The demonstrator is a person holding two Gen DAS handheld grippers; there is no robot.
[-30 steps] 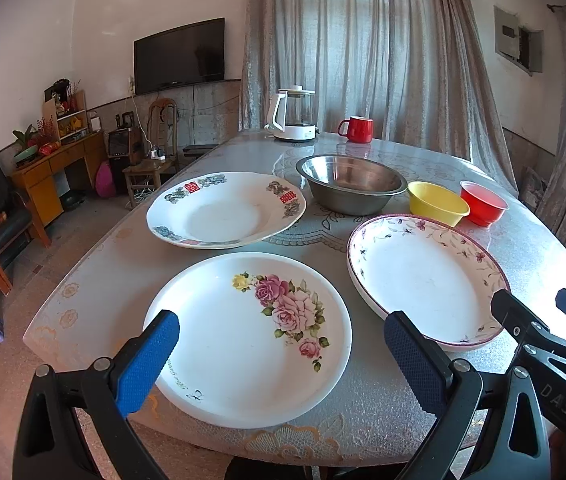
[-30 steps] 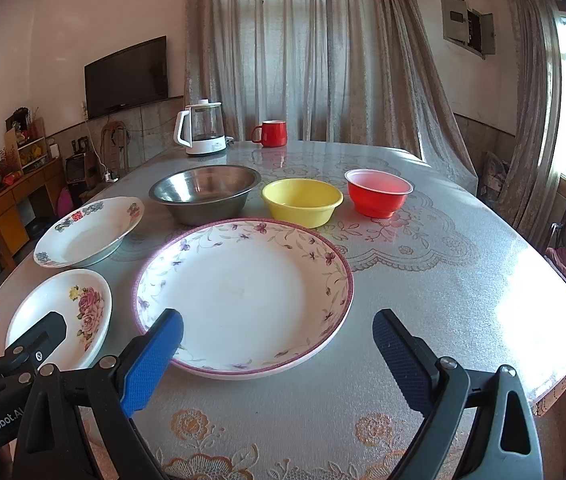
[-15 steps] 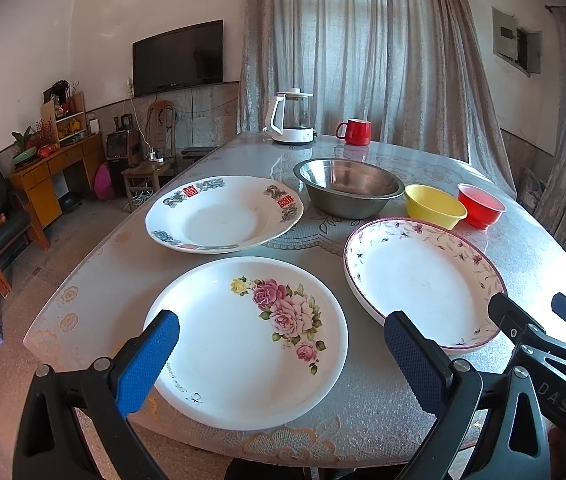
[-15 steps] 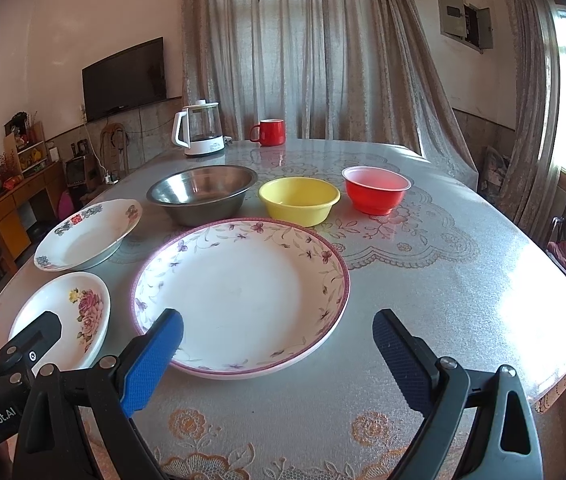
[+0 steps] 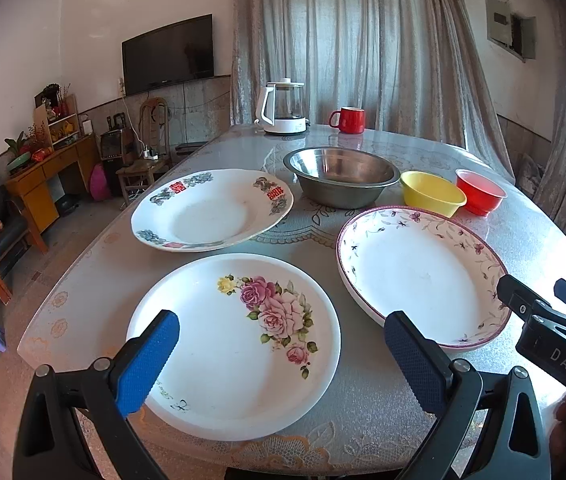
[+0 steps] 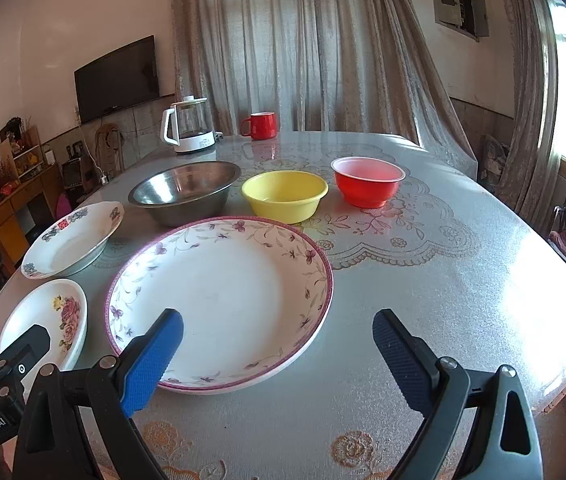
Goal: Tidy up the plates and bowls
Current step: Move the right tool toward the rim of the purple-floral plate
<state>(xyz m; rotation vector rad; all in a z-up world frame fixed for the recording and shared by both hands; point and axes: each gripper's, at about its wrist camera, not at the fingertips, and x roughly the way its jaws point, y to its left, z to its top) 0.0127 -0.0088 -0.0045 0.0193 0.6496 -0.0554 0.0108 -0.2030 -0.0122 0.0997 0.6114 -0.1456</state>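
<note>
The left gripper (image 5: pixel 281 354) hangs over the near table edge with its blue pads spread wide and nothing between them; the right gripper (image 6: pixel 277 354) is spread just as wide and also empty.

Three plates sit on the table (image 6: pixel 463 280). From left to right: a deep plate with red characters (image 5: pixel 211 210) at the far left, the rose plate (image 5: pixel 235 344) nearest the left gripper, and a purple-rimmed floral plate (image 6: pixel 219 300) in front of the right gripper. All lie flat, face up; being round, they have no long axis.

Three bowls stand in a row behind them, openings up: a steel bowl (image 6: pixel 185 192), a yellow bowl (image 6: pixel 285 198), then a red bowl (image 6: pixel 367 186).

Farther back are one kettle (image 6: pixel 189 130) and one red mug (image 6: pixel 261 125).
</note>
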